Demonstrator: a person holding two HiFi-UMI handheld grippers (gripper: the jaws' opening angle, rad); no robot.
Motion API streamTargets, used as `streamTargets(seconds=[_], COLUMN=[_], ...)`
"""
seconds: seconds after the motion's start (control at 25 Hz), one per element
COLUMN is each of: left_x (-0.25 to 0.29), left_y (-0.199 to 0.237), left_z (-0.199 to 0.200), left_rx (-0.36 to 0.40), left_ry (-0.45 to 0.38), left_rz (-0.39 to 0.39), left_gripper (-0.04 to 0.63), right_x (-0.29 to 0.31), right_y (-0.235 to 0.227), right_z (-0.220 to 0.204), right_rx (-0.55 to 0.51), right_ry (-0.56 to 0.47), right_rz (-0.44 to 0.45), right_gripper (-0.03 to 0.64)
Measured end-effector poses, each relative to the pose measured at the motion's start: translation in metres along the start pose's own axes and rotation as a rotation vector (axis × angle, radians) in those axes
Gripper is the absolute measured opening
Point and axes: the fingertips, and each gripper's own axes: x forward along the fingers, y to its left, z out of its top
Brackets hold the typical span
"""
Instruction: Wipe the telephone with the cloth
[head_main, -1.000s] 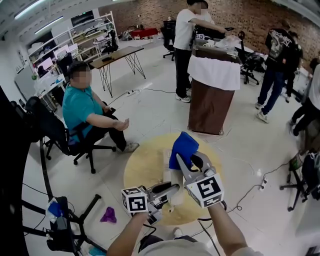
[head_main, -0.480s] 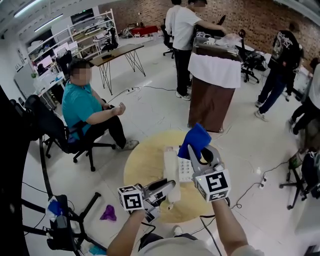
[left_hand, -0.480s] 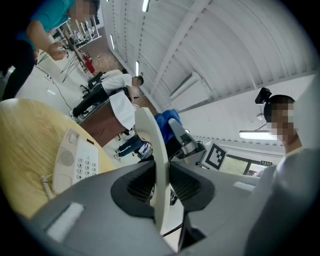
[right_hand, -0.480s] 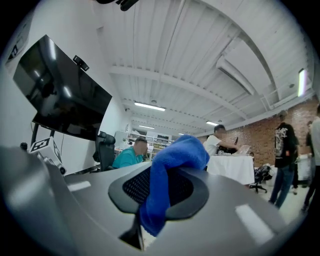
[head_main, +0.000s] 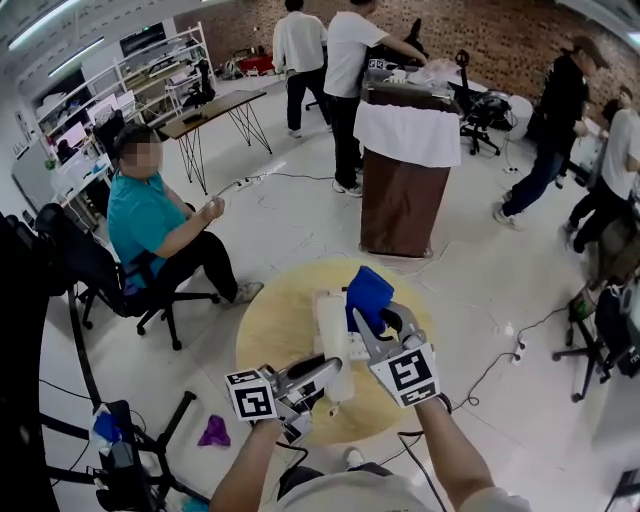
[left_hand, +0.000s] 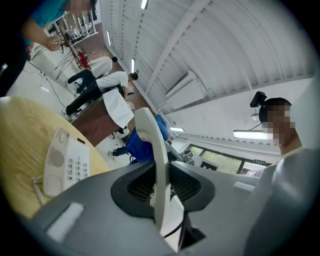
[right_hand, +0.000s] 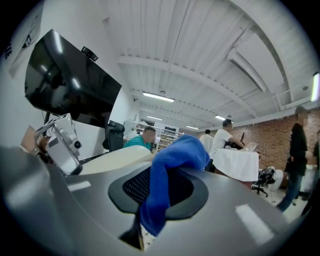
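Head view, lower centre: the left claw (head_main: 333, 368) holds the handset (head_main: 330, 325) clear of the worktop (head_main: 272, 335) so the cloth (head_main: 368, 288) in the right claw (head_main: 368, 316) can reach it. Left gripper view: handset pinched between the jaws, telephone base (left_hand: 67, 162) lower left. Right gripper view: cloth clamped, just beside the handset

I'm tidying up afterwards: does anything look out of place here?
The cream telephone handset is off its keypad base, clamped in the left gripper for wiping. The one stray thing: a crumpled purple rag on the white floor beside the round wooden table.
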Motion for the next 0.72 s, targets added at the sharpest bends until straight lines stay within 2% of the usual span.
streamTargets(seconds=[0.16, 0.72], left_x=[0.002, 0.004], left_y=[-0.004, -0.006], left_z=[-0.002, 0.011], left_rx=[0.002, 0.02], left_ry=[0.019, 0.011], left_rz=[-0.013, -0.003], left_gripper=[0.084, 0.084], right_x=[-0.004, -0.019], right_y=[0.015, 0.03], right_z=[0.001, -0.009], right_rx=[-0.086, -0.226], right_ry=[-0.009, 0.033], right_rz=[0.042, 0.055], right_gripper=[0.064, 0.064])
